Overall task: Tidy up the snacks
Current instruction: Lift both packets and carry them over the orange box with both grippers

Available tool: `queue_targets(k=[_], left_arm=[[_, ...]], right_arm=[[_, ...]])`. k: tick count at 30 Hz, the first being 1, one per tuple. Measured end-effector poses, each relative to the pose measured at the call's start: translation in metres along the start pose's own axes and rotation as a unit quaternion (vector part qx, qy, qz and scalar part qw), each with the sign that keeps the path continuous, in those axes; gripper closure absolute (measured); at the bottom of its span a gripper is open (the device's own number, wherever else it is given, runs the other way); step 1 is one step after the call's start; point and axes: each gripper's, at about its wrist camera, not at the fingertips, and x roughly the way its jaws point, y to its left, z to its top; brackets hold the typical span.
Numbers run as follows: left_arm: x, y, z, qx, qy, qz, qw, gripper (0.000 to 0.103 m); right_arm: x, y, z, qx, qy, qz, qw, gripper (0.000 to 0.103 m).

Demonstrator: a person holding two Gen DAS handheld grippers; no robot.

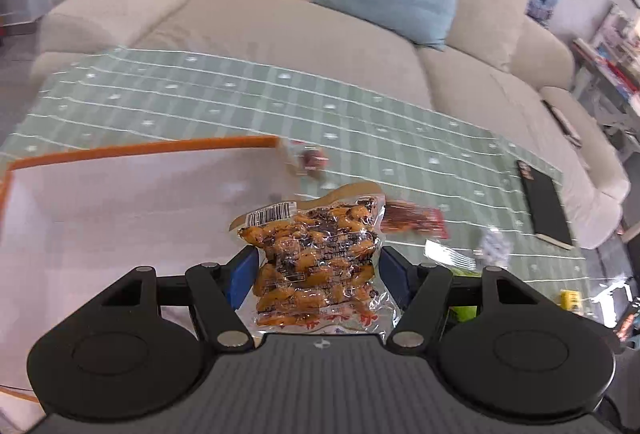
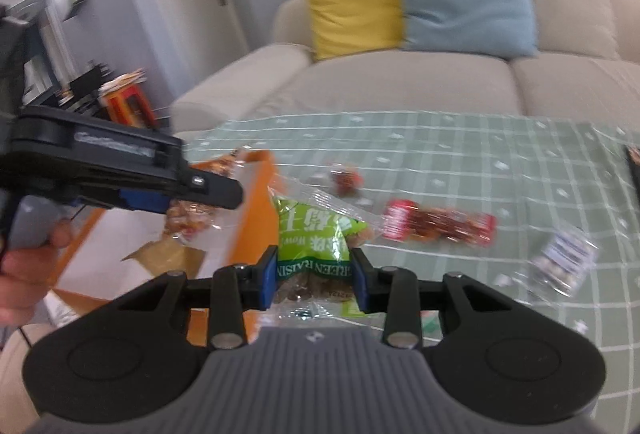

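Note:
My left gripper [image 1: 316, 266] is shut on a clear packet of orange-brown snacks [image 1: 316, 254] and holds it above the white tray with an orange rim [image 1: 144, 148]. In the right wrist view the left gripper [image 2: 236, 196] hangs over that tray [image 2: 256, 202] with the packet [image 2: 188, 224] below it. My right gripper [image 2: 316, 276] is shut on a green raisin packet [image 2: 316, 238], just right of the tray. A red packet [image 2: 438, 226] and a small dark red snack [image 2: 345, 180] lie on the green checked tablecloth [image 2: 480, 162].
A clear packet with a dark label [image 2: 564, 262] lies at the right. A black book [image 1: 546, 204] lies at the table's far right edge. A beige sofa [image 1: 280, 26] with yellow and blue cushions stands behind the table.

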Motion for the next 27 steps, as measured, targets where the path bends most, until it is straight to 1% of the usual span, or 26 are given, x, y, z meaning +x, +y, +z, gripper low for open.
queue_targets(k=[4, 7, 10, 12, 16, 19, 24, 27], left_arm=[[-0.002, 0.03, 0.003, -0.003, 0.009, 0.032, 0.9994, 0.027], [0.005, 0.05, 0.002, -0.01, 0.022, 0.052, 0.9983, 0.027], [0.015, 0.07, 0.0, -0.02, 0.04, 0.066, 0.9968, 0.027], [0.024, 0.081, -0.003, -0.022, 0.053, 0.078, 0.9953, 0.027], [0.04, 0.097, -0.008, -0.02, 0.074, 0.094, 0.9926, 0.027], [0.049, 0.105, -0.009, -0.016, 0.086, 0.103, 0.9909, 0.027], [0.062, 0.113, -0.01, -0.008, 0.102, 0.104, 0.9893, 0.027], [0.068, 0.116, -0.011, -0.007, 0.109, 0.099, 0.989, 0.027]], right_arm=[[0.017, 0.04, 0.009, -0.058, 0.009, 0.011, 0.998, 0.068], [0.03, 0.064, 0.015, -0.096, 0.019, 0.023, 0.995, 0.068], [0.045, 0.087, 0.019, -0.144, 0.035, 0.021, 0.989, 0.068], [0.06, 0.1, 0.019, -0.18, 0.053, 0.016, 0.982, 0.068], [0.093, 0.117, 0.017, -0.25, 0.087, -0.007, 0.964, 0.068], [0.111, 0.121, 0.018, -0.273, 0.107, -0.015, 0.956, 0.068], [0.136, 0.127, 0.015, -0.31, 0.129, -0.025, 0.942, 0.068], [0.147, 0.127, 0.013, -0.318, 0.144, -0.034, 0.936, 0.068]])
